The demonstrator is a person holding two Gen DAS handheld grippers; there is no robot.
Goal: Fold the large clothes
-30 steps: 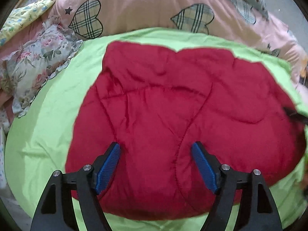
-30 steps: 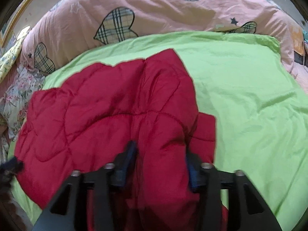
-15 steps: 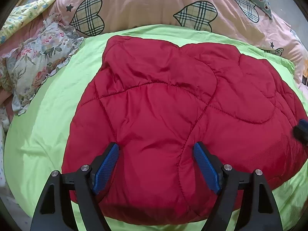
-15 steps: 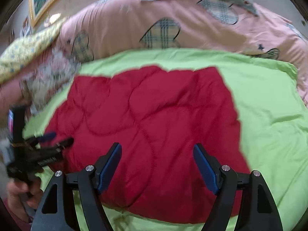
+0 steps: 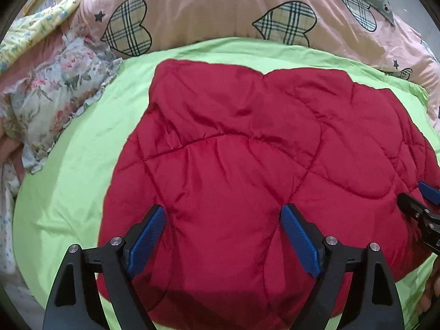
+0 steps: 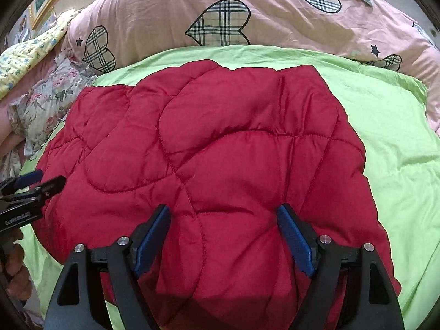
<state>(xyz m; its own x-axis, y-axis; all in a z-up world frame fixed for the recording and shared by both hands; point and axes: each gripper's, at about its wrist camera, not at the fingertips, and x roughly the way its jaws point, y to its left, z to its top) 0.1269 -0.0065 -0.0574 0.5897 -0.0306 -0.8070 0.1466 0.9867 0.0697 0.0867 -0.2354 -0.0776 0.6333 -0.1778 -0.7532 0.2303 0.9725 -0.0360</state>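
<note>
A red quilted padded jacket (image 5: pixel 247 170) lies folded in a rounded bundle on the lime-green sheet (image 5: pixel 74 159); it also shows in the right wrist view (image 6: pixel 220 165). My left gripper (image 5: pixel 222 236) is open and empty, hovering over the jacket's near edge. My right gripper (image 6: pixel 224 233) is open and empty, over the jacket's near right part. The right gripper shows at the right edge of the left wrist view (image 5: pixel 423 203), and the left gripper at the left edge of the right wrist view (image 6: pixel 35 184).
A pink duvet with plaid hearts (image 5: pixel 220 8) is bunched along the far side of the bed. A floral pillow (image 5: pixel 55 93) and a yellow patterned cloth (image 6: pixel 24 57) lie at the far left. Bare green sheet (image 6: pixel 398 143) lies right of the jacket.
My right gripper let go of the red jacket fold, opened and drew back above it. The jacket now lies flat and folded. My left gripper stayed open, shifting slightly.
</note>
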